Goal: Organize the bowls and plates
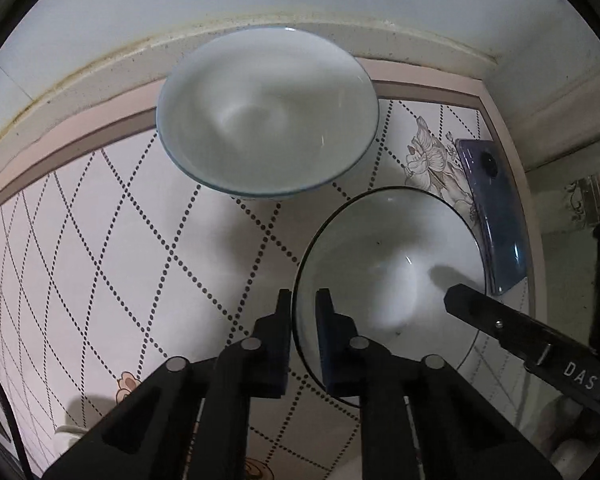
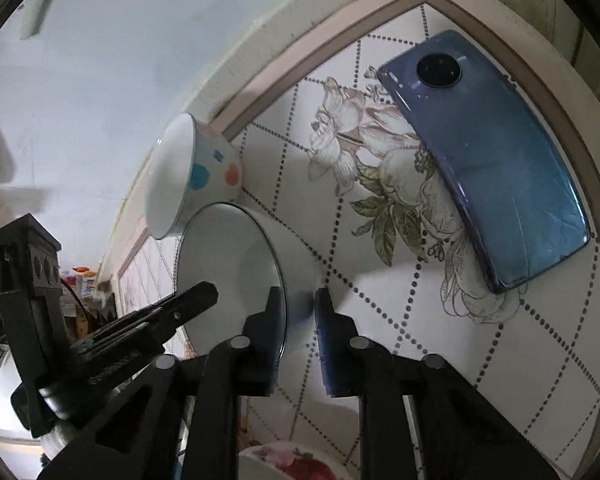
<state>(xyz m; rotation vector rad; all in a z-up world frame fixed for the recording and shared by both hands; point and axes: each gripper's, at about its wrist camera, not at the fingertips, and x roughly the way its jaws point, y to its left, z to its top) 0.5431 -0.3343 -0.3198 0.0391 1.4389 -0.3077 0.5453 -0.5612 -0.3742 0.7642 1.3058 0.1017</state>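
Because both my claws pinch opposite rims of the white dark-rimmed ceramic bowl (image 1: 392, 264) near the floral tabletop's (image 1: 120, 240) right edge, left gripper (image 1: 303, 308) and right gripper (image 2: 298, 312) share its weight, probably for nesting into the blue-rimmed white bowl (image 1: 266, 114) by the back edge.

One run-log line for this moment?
left tongs: astride dark-rimmed bowl rim | right tongs: astride opposite rim | blue-rimmed bowl: untouched | phone: beside
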